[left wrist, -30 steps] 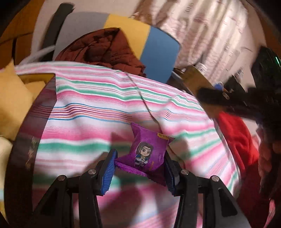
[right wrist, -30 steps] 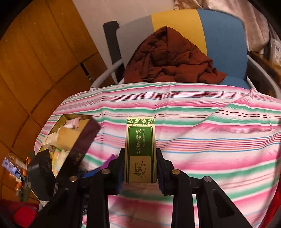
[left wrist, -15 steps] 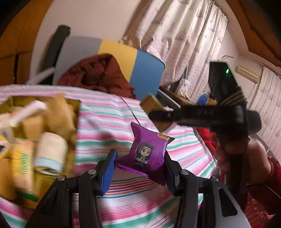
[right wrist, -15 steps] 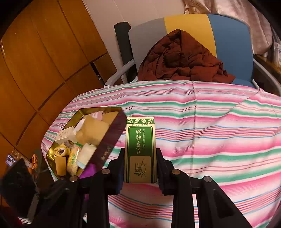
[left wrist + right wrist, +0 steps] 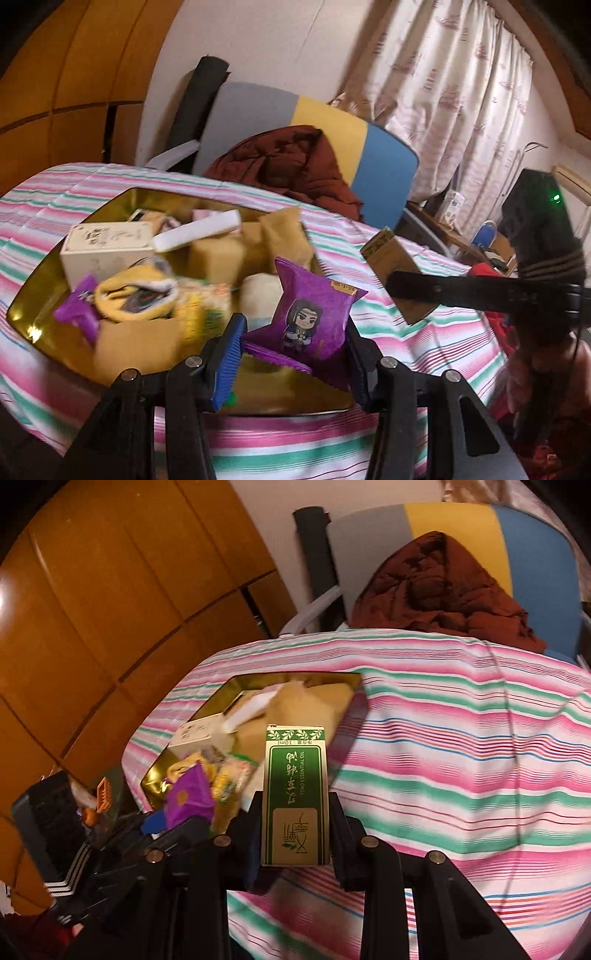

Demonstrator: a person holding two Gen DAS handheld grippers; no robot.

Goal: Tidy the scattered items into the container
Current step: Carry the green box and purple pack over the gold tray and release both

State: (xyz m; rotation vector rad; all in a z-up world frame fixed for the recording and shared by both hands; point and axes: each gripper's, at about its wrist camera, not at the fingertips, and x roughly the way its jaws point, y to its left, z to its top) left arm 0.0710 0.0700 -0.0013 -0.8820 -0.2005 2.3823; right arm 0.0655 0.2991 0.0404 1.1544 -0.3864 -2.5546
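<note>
We hold 1 tool in each hand. Our left tool (image 5: 293, 341) is clamped on a purple snack bag (image 5: 312, 319) with a little cartoon person on it. The blue pads (image 5: 227, 360) press on both sides of the bag. The bag is up in the air, over the near edge of the gold tin (image 5: 29, 302).

Our right tool (image 5: 295, 823) is clamped on a green box (image 5: 295, 794). The box is tall and thin, with green and gold on the front and leaves along the top. It stands straight up between the 2 fingers. It is in the air, just beside the right side of the tin, over the striped cloth (image 5: 461, 738).

The gold tin sits on the desk, on the pink, green and white striped cloth. It is already full of things. We see a white box (image 5: 107, 247), a white stick shape (image 5: 195, 234), some tan packets (image 5: 284, 236), a yellow wrapper (image 5: 133, 295) and another small purple bag (image 5: 79, 308). They lie in a messy pile, some on top of others.

From the left tool's view, the right tool (image 5: 461, 291) shows as a dark bar off to the right, with the end of the green box sticking out.

Behind the desk is a chair (image 5: 535, 554) in grey, yellow and blue. A dark red jacket (image 5: 439, 587) lies bunched on it. There are brown wood walls (image 5: 110, 590) on the left and a pale curtain (image 5: 443, 92) on the right.
</note>
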